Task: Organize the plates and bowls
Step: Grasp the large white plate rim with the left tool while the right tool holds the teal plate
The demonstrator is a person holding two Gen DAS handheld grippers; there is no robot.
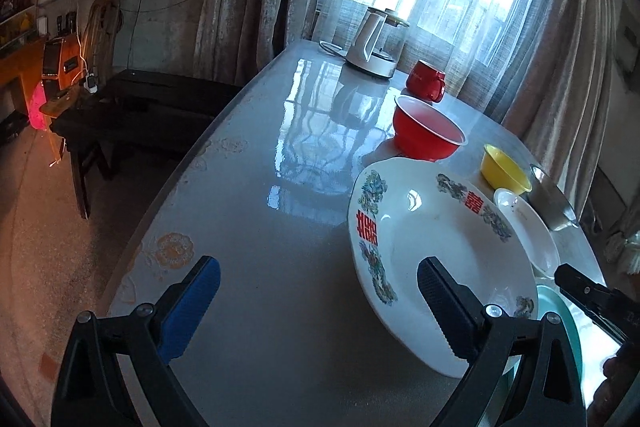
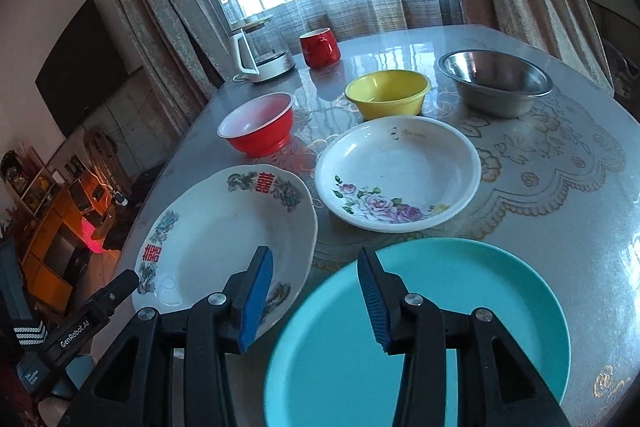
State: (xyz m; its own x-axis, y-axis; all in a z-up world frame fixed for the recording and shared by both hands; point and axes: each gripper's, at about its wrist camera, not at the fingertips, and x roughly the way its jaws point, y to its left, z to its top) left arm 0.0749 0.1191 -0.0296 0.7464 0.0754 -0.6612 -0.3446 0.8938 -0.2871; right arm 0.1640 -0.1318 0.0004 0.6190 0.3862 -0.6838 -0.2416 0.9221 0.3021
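Spread wide at the bottom of the left wrist view, the left gripper (image 1: 320, 291) holds nothing; its right finger hangs over the near rim of the patterned plate (image 1: 432, 251), lower right of centre, while the left one is over the bare table (image 1: 256, 227). Beyond the plate, toward the right, sit the red bowl (image 1: 428, 131), the yellow bowl (image 1: 505, 171) and a red mug (image 1: 426, 81). The plate looks like glazed ceramic: stiff, slick, breakable, so I'd pinch its raised rim.

In the right wrist view, the right gripper (image 2: 316, 291) at bottom centre is partly parted and empty, with its jaws over the gap between the patterned plate (image 2: 224, 239) at lower left and the teal plate (image 2: 460, 327) at lower right. That teal one seems light plastic, easy to lift by its edge. Mid-frame lies the rose plate (image 2: 400, 171); behind it the red bowl (image 2: 258, 127), yellow bowl (image 2: 388, 97) and steel bowl (image 2: 496, 81) stand apart, likely fit for nesting.
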